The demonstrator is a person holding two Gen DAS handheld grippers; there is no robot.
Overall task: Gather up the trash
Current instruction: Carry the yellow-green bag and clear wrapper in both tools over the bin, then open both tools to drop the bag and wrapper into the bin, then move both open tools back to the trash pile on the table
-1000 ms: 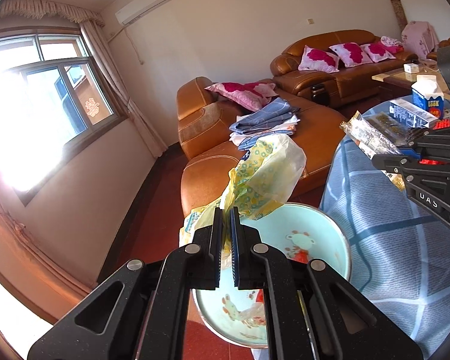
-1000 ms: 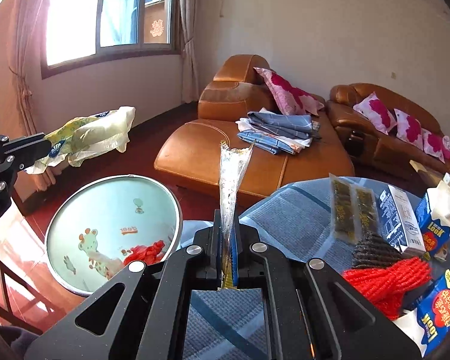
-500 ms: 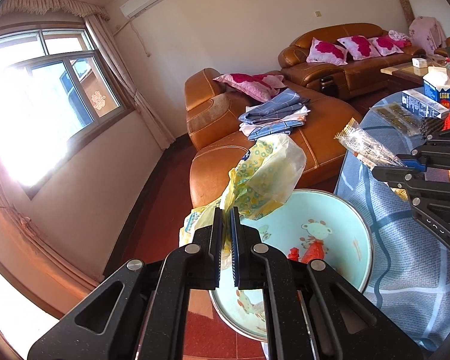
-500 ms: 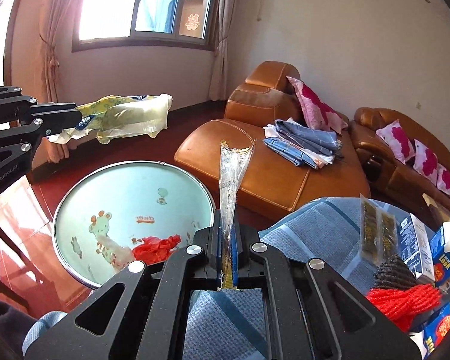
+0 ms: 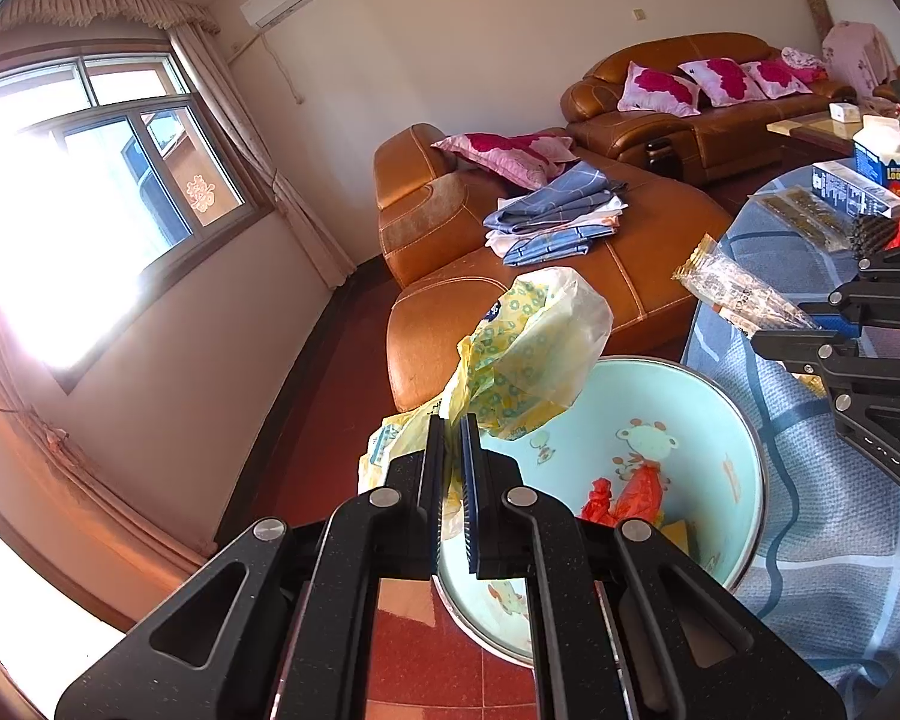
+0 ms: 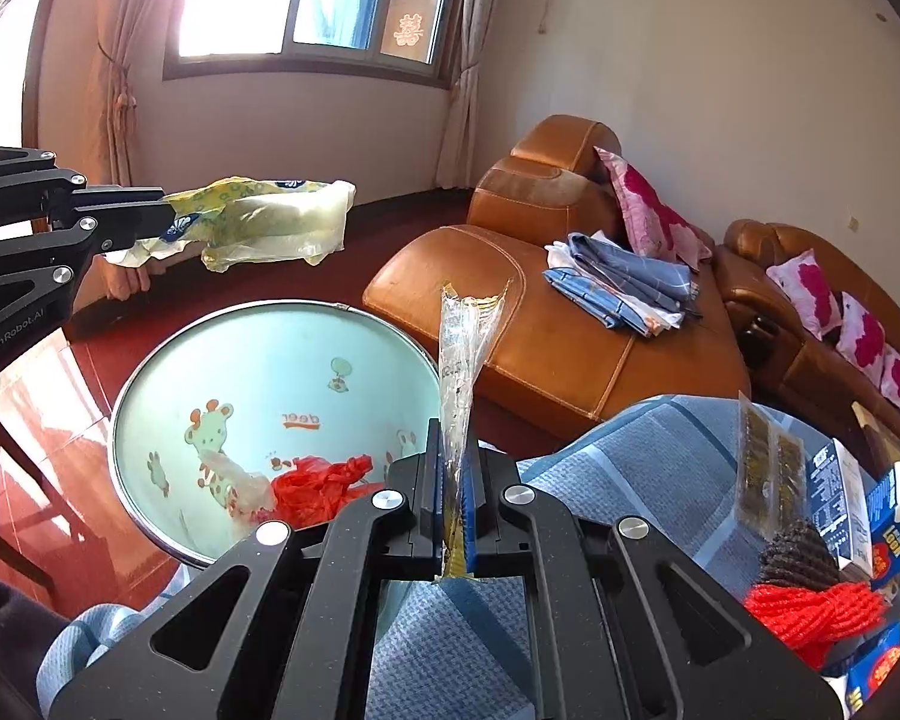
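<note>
Left wrist view shows the yellow bag pinched tight in the left gripper, hanging over the blue bin. The right gripper squeezes a clear wrapper near the bin's edge. Both should be right over the bin before letting go.

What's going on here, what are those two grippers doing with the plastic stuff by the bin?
A person is clearing trash with two handheld grippers. The left gripper is shut on a crumpled yellow patterned plastic bag, holding it in the air near the light blue bin. The right gripper is shut on a clear snack wrapper, held upright near the bin's rim at the edge of the blue-clothed table. The bin already holds red plastic trash. Milk cartons and other packets remain on the table.
</note>
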